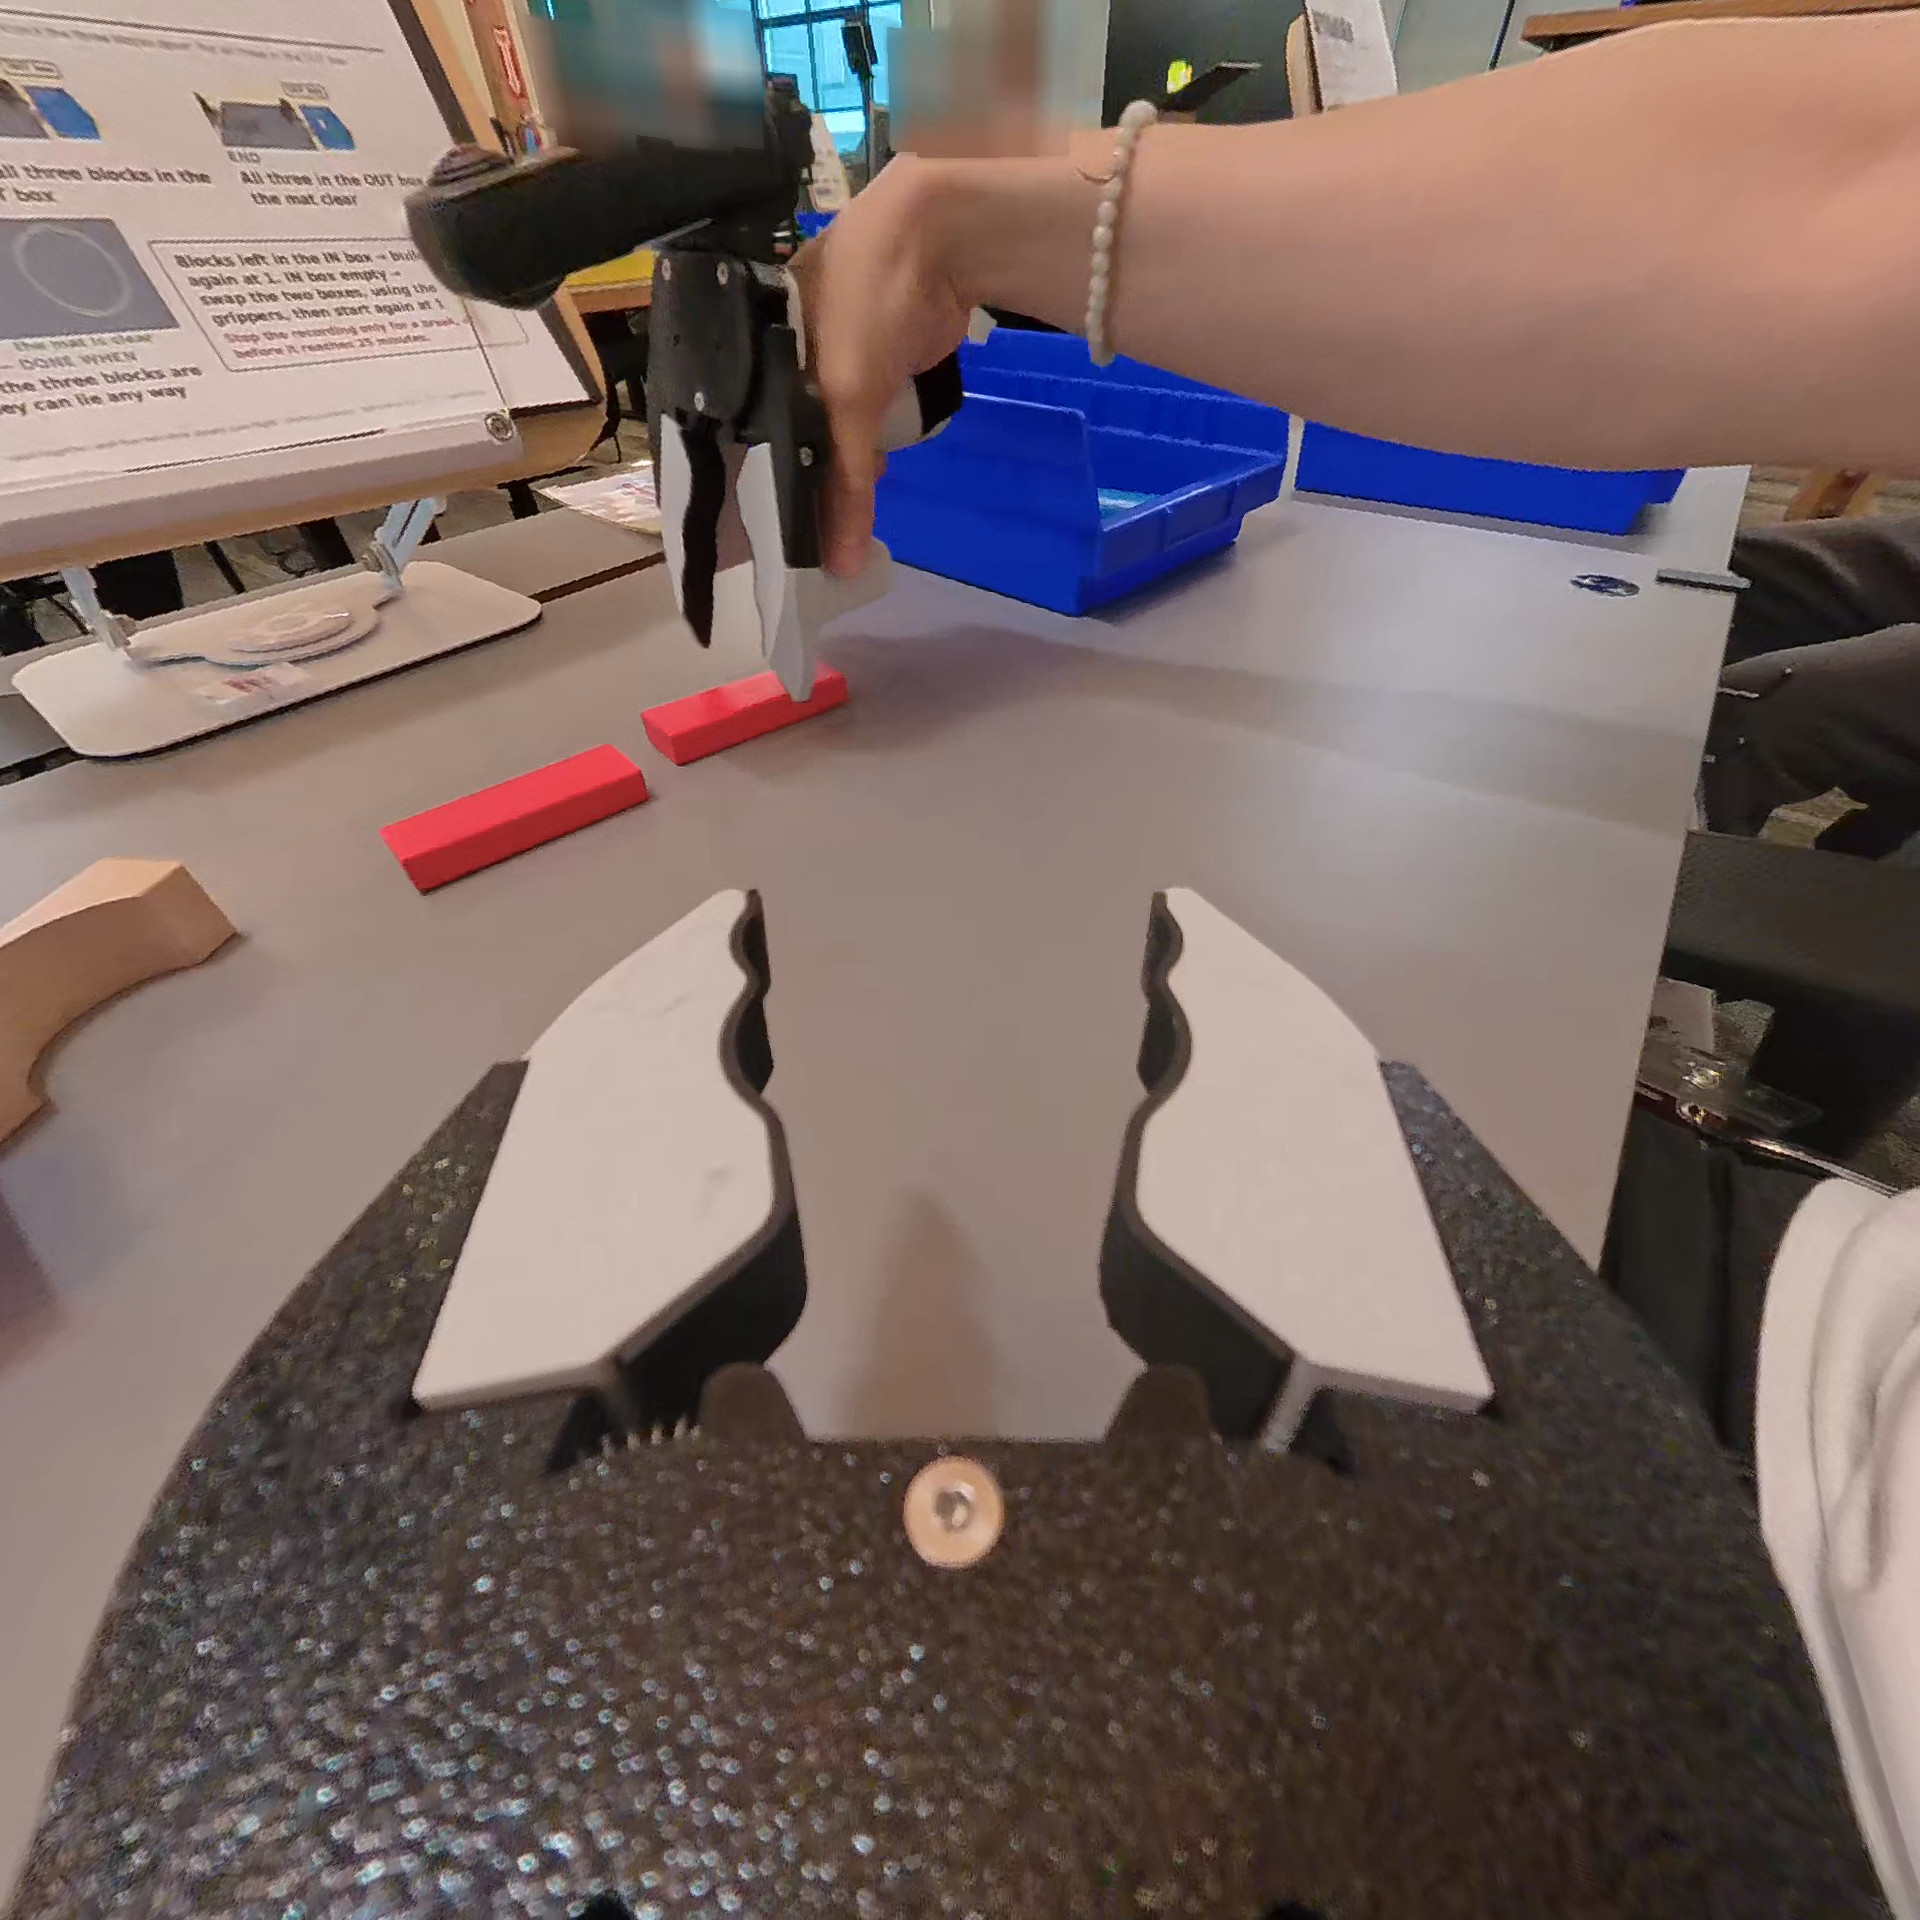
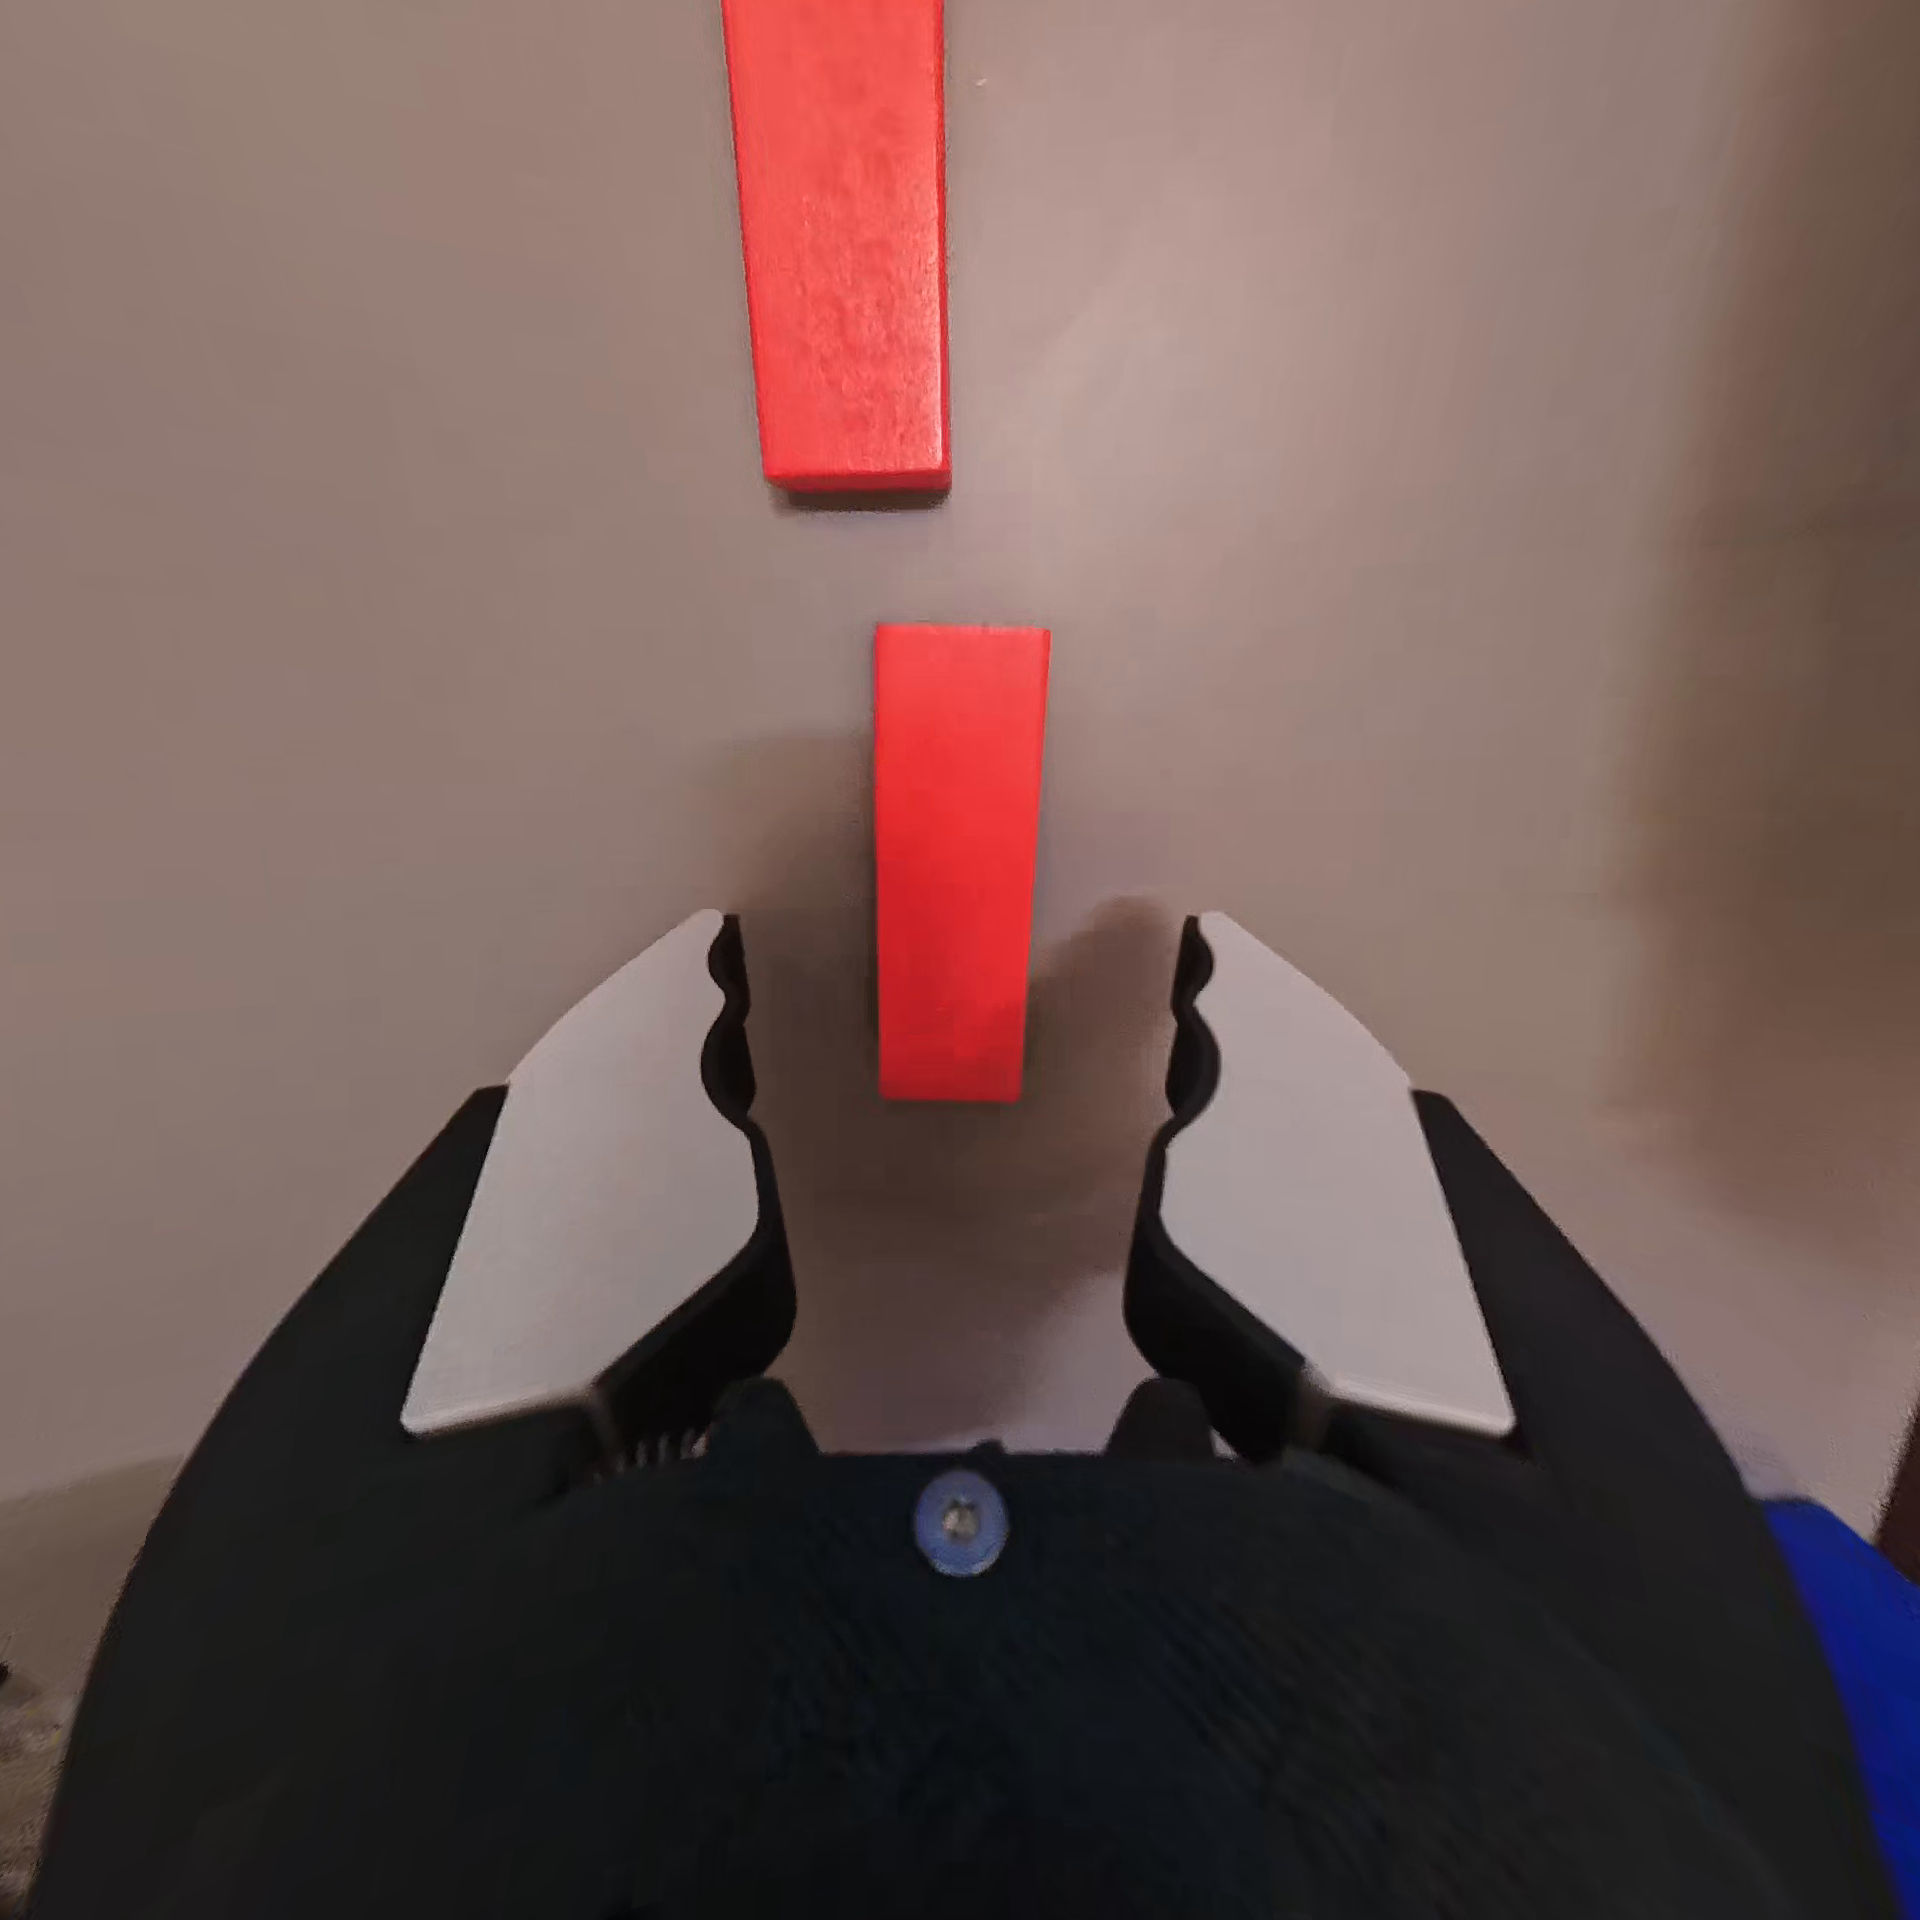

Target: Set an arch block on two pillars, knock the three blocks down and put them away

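We log: right hand-held gripper (image 2: 956, 925), fingers apart, straddling the near end of a red block (image 2: 958, 862) lying flat on the grey surface (image 2: 312, 623). Second red block (image 2: 844, 239) beyond it. Left hand-held gripper (image 1: 956, 904), fingers apart, holding nothing; wooden arch (image 1: 94, 956) and blue bin (image 1: 1081, 488) nearby.

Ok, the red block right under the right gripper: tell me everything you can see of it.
The red block is a flat, oblong bar, painted plain red with a matt finish, possibly wood. It lies flat on the grey table, end to end with a second red block, a gap between them and slightly offset. The right gripper stands open over its near end, a finger on either side. In the left wrist view one fingertip seems to meet that end; actual contact is unclear.
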Demonstrator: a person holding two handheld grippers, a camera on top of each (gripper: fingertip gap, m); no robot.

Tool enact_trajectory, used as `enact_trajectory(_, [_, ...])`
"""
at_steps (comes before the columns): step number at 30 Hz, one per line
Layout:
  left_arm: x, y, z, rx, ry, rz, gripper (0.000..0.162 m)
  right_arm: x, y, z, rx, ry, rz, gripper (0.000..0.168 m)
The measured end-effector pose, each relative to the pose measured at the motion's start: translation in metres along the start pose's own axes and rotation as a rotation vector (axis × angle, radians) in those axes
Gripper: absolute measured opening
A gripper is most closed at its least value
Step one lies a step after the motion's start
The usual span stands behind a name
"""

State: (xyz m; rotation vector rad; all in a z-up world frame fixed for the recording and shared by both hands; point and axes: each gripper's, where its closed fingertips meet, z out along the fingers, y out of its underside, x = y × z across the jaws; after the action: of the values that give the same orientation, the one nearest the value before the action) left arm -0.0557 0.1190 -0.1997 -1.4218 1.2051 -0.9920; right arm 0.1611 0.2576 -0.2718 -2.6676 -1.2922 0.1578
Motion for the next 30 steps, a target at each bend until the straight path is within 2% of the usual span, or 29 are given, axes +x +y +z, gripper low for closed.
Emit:
enact_trajectory(7, [-0.008, 0.005, 0.003, -0.034, 0.003, 0.016, 0.069, 0.003, 0.001, 0.015, -0.026, -0.001, -0.052, 0.058])
enact_trajectory(10, [-0.015, 0.006, 0.006, -0.039, 0.006, 0.006, 0.069, 0.005, 0.003, 0.019, -0.057, 0.035, -0.084, 0.044])
enact_trajectory(12, [-0.017, 0.005, 0.009, -0.033, 0.021, 0.000, 0.069, 0.000, 0.001, 0.020, -0.036, 0.002, -0.083, 0.034])
enact_trajectory(17, [-0.018, 0.002, 0.022, -0.028, 0.070, -0.009, 0.069, 0.000, 0.002, 0.020, -0.001, 0.017, -0.046, 0.033])
enact_trajectory(20, [-0.013, 0.002, 0.031, -0.032, 0.112, -0.011, 0.068, 0.000, 0.013, 0.012, -0.051, 0.063, -0.052, 0.033])
enact_trajectory(23, [-0.008, -0.001, 0.039, -0.032, 0.149, 0.008, 0.068, 0.000, 0.014, -0.029, 0.018, 0.122, -0.025, 0.033])
enact_trajectory(26, [-0.004, -0.003, 0.046, -0.034, 0.185, 0.014, 0.068, 0.003, 0.025, -0.096, 0.152, 0.161, 0.073, 0.033])
enact_trajectory(28, [-0.001, -0.004, 0.049, -0.033, 0.206, 0.020, 0.068, 0.017, 0.052, -0.138, 0.191, 0.234, 0.169, 0.033])
enact_trajectory(30, [0.001, -0.006, 0.052, -0.031, 0.218, 0.027, 0.068, 0.034, 0.096, -0.164, 0.176, 0.268, 0.346, 0.033])
